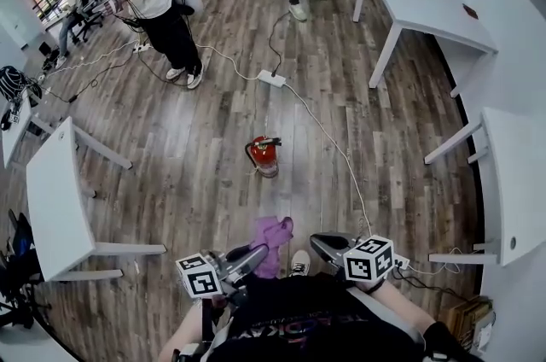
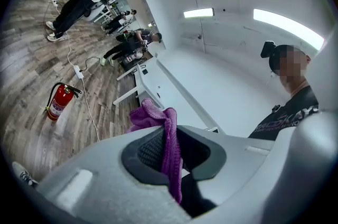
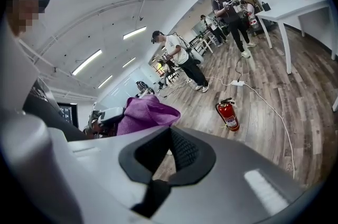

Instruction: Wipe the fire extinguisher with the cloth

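beside floor cable (image 1: pixel 328 134) stands fire extinguisher (image 1: pixel 265 155); left hand-held gripper (image 1: pixel 258 253) clamps cloth (image 1: pixel 274 234), right (image 1: pixel 317 243) closed.

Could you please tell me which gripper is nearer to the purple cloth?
Left. The left gripper is shut on the purple cloth; the right gripper, shut and empty, sits beside it.

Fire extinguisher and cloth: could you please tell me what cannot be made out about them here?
- Fire extinguisher: label print too small in every view.
- Cloth: full size unclear; the left tongs cover part of it in the left gripper view and head view.
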A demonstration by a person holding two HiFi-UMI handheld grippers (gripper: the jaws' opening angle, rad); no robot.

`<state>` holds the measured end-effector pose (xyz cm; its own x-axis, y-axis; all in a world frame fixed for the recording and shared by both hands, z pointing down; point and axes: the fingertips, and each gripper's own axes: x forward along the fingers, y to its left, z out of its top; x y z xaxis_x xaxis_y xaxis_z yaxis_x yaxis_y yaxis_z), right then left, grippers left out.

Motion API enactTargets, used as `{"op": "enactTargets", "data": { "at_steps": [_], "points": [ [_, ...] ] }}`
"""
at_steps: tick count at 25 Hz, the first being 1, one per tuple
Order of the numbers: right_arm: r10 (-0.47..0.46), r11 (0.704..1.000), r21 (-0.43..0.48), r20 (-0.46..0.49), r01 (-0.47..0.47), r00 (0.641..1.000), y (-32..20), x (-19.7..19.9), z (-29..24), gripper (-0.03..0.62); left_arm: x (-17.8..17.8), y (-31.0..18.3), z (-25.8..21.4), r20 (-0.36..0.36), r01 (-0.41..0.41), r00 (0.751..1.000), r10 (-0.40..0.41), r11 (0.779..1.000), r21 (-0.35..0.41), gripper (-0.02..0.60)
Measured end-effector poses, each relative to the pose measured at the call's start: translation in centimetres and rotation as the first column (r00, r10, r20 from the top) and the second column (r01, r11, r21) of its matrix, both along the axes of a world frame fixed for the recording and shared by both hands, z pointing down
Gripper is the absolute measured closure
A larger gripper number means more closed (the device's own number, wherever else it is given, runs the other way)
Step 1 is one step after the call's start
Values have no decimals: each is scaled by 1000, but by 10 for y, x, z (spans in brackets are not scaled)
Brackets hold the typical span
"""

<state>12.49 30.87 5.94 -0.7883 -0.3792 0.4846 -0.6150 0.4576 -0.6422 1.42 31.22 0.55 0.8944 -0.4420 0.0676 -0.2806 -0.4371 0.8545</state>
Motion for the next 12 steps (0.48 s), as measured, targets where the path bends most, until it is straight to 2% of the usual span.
{"op": "enactTargets", "data": {
  "at_steps": [12],
  "points": [
    [-26,1000,11,-3,26,1000,-6,-9,-4,590,-13,2,2,-4,50,999,-50,999,-10,534]
  ]
}}
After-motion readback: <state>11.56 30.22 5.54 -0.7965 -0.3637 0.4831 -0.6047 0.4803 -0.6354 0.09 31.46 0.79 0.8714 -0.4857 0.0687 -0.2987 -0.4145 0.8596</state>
